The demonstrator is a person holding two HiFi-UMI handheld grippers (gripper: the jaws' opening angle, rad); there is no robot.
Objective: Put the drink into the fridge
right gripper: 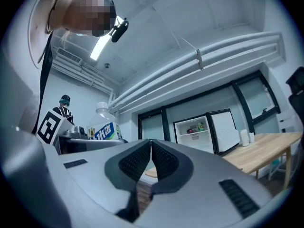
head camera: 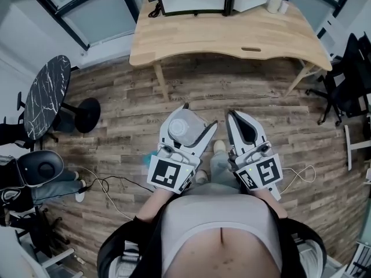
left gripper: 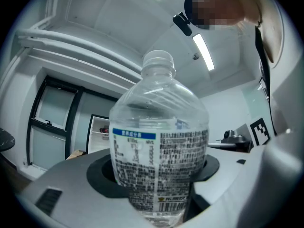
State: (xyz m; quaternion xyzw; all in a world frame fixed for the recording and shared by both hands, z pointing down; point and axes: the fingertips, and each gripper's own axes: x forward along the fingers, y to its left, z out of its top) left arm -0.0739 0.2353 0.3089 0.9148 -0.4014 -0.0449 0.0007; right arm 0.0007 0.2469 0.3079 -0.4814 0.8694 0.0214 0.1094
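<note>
- The left tool (head camera: 197, 123) is closed on a clear plastic drink bottle (left gripper: 159, 146). In the left gripper view its dark pads press the labelled lower half from both sides, and the neck and cap stand clear above them.
- In the head view the bottle is upright, cap towards the camera, held in front of the person's waist above the wooden floor (head camera: 232, 91).
- The right tool (right gripper: 151, 160) has nothing in it. Its two ribbed pads meet along a thin seam (only floor and a desk edge show past them). It is held just beside the left tool, at about the same height.
- The fridge (right gripper: 192, 129) is small and white and sits at the far side of the pale wooden desk (head camera: 232, 36). Its door (right gripper: 223, 127) is swung open to the right, and a few small items sit on an inner shelf.
- The bottle is well apart from the fridge, with the near edge of the desk and a stretch of floor between them.
- A round black marbled table (head camera: 46, 94) stands off to the person's left.
</note>
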